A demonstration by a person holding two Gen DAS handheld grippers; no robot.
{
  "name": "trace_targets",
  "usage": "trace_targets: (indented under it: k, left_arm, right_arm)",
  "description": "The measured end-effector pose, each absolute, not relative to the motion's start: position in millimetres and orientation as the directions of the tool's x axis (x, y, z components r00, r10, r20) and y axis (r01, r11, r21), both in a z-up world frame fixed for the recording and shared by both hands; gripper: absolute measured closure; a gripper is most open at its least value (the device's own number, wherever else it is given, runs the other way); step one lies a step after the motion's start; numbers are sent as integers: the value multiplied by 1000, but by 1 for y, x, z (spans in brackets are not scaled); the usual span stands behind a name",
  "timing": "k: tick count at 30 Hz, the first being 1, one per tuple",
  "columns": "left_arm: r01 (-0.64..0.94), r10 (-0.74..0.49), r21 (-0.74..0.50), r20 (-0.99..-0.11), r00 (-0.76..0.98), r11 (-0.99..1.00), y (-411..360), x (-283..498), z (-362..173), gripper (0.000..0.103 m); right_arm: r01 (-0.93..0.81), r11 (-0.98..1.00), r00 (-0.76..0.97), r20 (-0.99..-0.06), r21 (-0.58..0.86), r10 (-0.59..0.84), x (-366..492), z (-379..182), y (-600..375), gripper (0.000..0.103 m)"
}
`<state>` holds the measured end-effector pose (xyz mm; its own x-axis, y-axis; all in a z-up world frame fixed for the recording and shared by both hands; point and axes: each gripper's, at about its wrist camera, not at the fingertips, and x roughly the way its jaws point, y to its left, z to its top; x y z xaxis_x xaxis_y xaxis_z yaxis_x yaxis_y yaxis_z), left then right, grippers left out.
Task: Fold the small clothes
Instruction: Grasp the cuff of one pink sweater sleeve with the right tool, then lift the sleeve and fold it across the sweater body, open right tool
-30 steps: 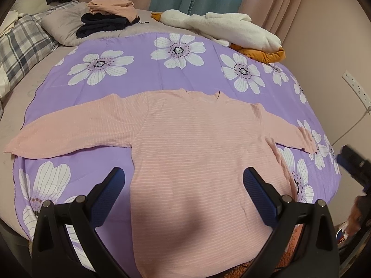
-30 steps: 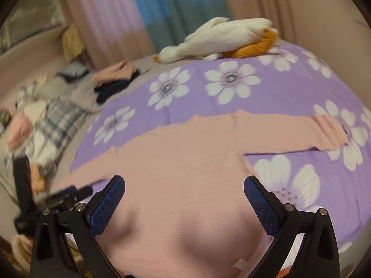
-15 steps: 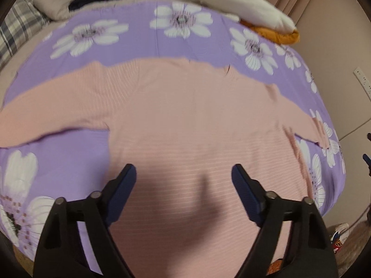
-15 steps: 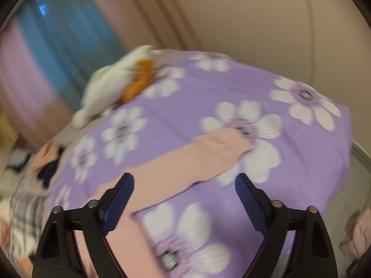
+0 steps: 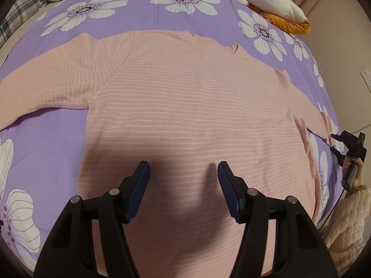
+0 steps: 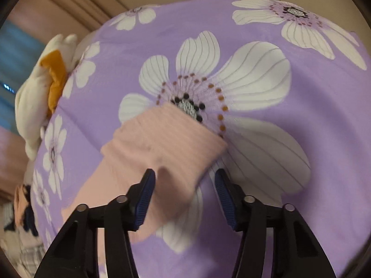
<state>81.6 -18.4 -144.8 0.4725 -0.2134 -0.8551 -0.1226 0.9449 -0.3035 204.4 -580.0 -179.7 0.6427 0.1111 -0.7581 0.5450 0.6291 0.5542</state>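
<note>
A pink striped long-sleeved top [image 5: 185, 106] lies flat and spread on a purple flowered bedsheet [image 5: 46, 143]. My left gripper [image 5: 183, 176] is open, low over the lower middle of the top's body, holding nothing. My right gripper [image 6: 183, 183] is open around the cuff end of the right sleeve [image 6: 162, 146], which lies between the blue pads [image 6: 143, 197]. The right gripper also shows at the right edge of the left wrist view [image 5: 347, 146], at the sleeve end.
A white and orange garment pile [image 5: 278, 2] lies at the far edge of the bed, also in the right wrist view [image 6: 39, 88]. A plaid pillow [image 5: 14, 16] and dark clothes are far left. A wall with a socket [image 5: 366, 78] is right.
Both grippers dropped closer to the bed and narrowed their opening. The right gripper swung right from the top's body to the right sleeve cuff. The left moved in over the body.
</note>
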Motion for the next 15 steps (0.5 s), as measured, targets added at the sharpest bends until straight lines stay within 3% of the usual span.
trace_targets:
  k: [2, 3, 4, 11, 15]
  left_arm:
    - [-123, -219, -310, -852, 475, 943, -18, 83, -144, 43]
    - [-125, -219, -312, -852, 476, 942, -17, 84, -144, 43]
    - [-125, -219, -313, -851, 478, 942, -16, 85, -143, 43]
    - [-129, -213, -323, -826, 522, 937, -8, 89, -130, 43]
    - [-135, -213, -334, -814, 540, 933, -1, 89, -125, 43]
  right_arm:
    - [542, 630, 657, -748, 556, 95, 206, -178, -583, 72]
    - [544, 623, 660, -745, 563, 97, 207, -178, -585, 89]
    - [542, 614, 664, -740, 574, 106, 208, -178, -588, 96]
    - [562, 661, 724, -682, 497, -103, 195, -119, -590, 97]
    - [529, 756, 732, -658, 385, -178, 205, -87, -562, 97]
